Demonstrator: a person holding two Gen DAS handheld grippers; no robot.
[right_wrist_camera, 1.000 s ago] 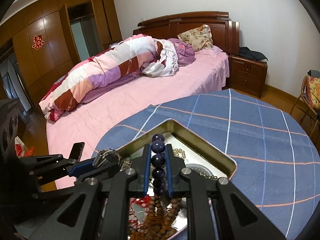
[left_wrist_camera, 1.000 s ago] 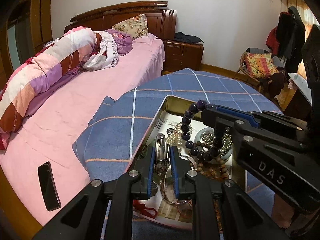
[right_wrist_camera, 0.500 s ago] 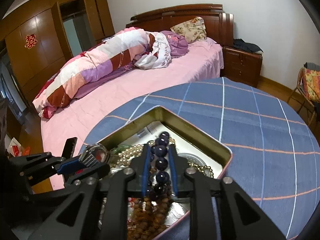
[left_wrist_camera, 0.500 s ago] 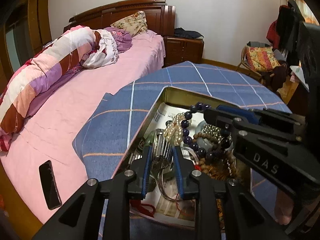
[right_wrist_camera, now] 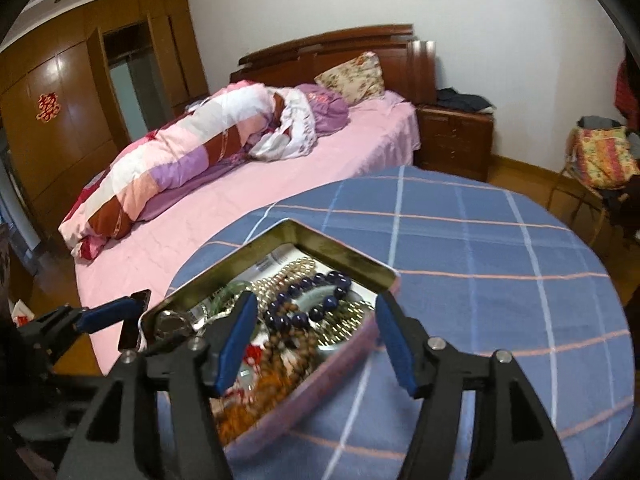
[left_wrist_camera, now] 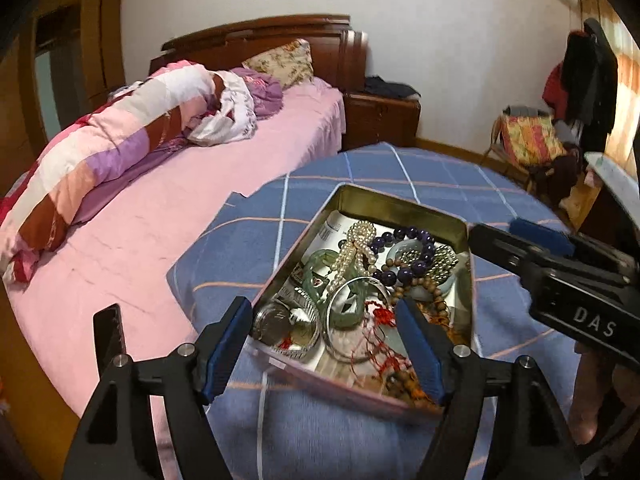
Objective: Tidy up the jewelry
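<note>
An open metal tin (left_wrist_camera: pixel 400 205) (right_wrist_camera: pixel 345 257) on the table holds a heap of jewelry. In it lie a purple bead bracelet (left_wrist_camera: pixel 402 234) (right_wrist_camera: pixel 294 291), a pearl strand (left_wrist_camera: pixel 356 248), a green bangle (left_wrist_camera: pixel 320 268), a metal watch (left_wrist_camera: pixel 276 320), a silver bangle (left_wrist_camera: pixel 347 308) and brown wooden beads (left_wrist_camera: pixel 424 285) (right_wrist_camera: pixel 280 344). My left gripper (left_wrist_camera: pixel 322 312) hangs over the tin's near end, its jaws opening and touching nothing. My right gripper (right_wrist_camera: pixel 316 302) (left_wrist_camera: pixel 520 236) hovers over the tin's right side, its jaws also opening and pressing on nothing.
The tin sits on a round table with a blue checked cloth (left_wrist_camera: pixel 360 176) (right_wrist_camera: pixel 480 260). A pink bed (left_wrist_camera: pixel 160 220) lies to the left, with a black phone (left_wrist_camera: pixel 108 336) (right_wrist_camera: pixel 134 320) at its edge. A chair piled with clothes (left_wrist_camera: pixel 528 140) stands at the far right.
Both grippers opened and drew back from the tin. The left let go of the metal watch and the right let go of the purple bead bracelet; both now lie in the tin.
</note>
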